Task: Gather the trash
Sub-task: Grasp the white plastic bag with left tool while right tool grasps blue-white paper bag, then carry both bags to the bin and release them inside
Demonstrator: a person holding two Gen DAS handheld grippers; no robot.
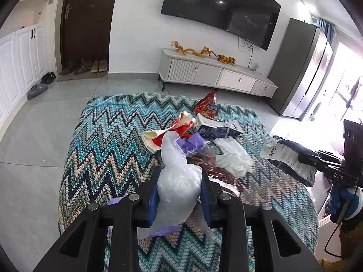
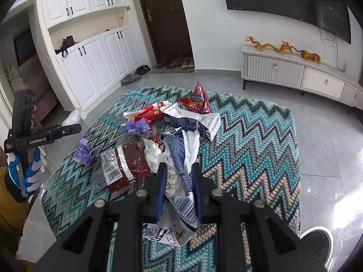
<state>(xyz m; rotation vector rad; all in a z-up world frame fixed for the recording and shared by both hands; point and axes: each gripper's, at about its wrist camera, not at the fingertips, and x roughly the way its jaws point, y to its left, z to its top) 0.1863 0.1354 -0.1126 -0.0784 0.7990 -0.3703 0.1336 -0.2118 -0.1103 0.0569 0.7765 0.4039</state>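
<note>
Now clear plastic bag (image 1: 179, 181) sits clamped between left claw (image 1: 180, 195) pads

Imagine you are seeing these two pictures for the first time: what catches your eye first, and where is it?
A heap of litter lies mid-way across a bright zigzag cloth. The left hand-held gripper is shut on a clear plastic bag; the right hand-held gripper is shut on a blue-and-white wrapper. Beyond, a dark television fills the wall.
</note>
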